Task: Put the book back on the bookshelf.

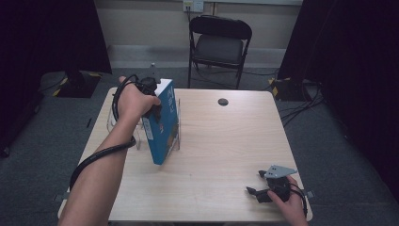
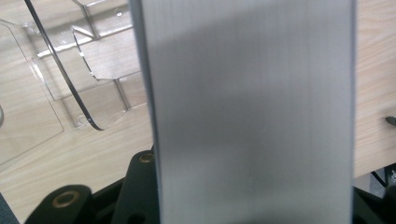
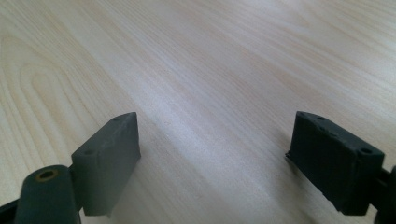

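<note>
One book [image 1: 162,123], blue-covered with white page edges, is standing tilted at the surface's [image 1: 221,155] left side, leaning against a clear plastic stand [image 1: 175,141]. The left hand-held gripper [image 1: 151,96] is clamping its top end. The right hand-held gripper [image 1: 261,184] is resting near the right corner, jaws wide apart, gripping nothing.

A lab-like recording space: a pale wooden table [image 1: 226,141] stands on grey carpet, black curtains [image 1: 353,70] hang at both sides, a black folding chair [image 1: 219,44] sits by the wall, and cables [image 1: 301,101] trail across the floor.
</note>
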